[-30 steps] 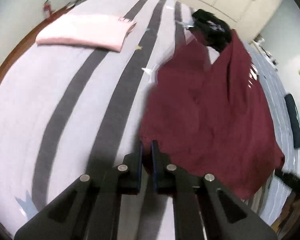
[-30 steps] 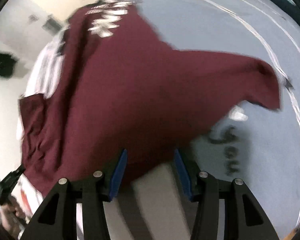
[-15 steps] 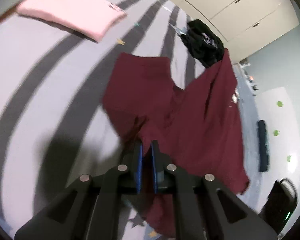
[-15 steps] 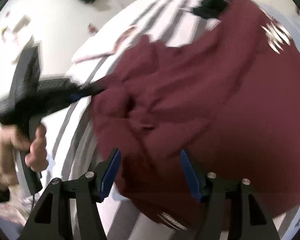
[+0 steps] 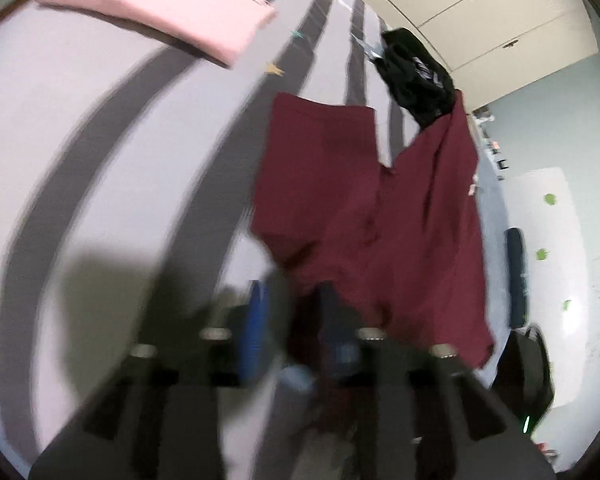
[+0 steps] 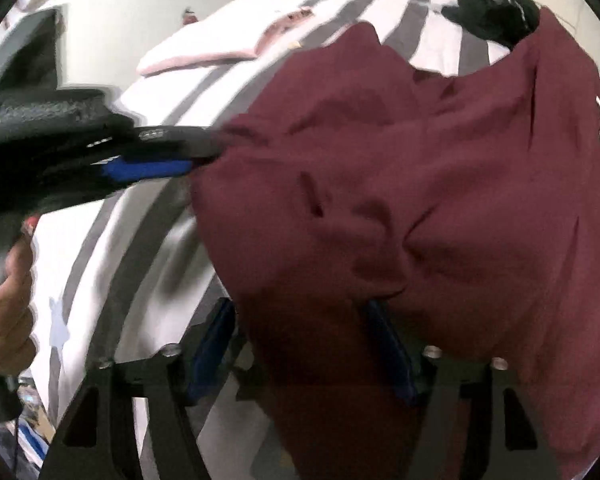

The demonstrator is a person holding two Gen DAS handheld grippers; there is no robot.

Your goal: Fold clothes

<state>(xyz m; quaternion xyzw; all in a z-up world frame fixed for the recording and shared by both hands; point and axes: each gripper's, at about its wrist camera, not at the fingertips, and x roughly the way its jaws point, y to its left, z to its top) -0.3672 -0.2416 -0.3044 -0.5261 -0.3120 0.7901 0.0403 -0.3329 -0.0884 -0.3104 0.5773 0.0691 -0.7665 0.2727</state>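
Striped bedding (image 5: 100,152) covers the bed, where the maroon shirt (image 5: 364,216) lies rumpled. Its left claw (image 5: 292,320) has just been opening – jaws apart at the hem, likely releasing it. Right claw (image 6: 304,344) has narrowed, fabric between its jaws – grip uncertain.

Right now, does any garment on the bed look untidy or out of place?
Yes. The maroon shirt lies bunched and creased, not flat, and the black garment beyond it is a crumpled heap. Only the pink garment is folded neatly. The left gripper is open at the shirt's edge.
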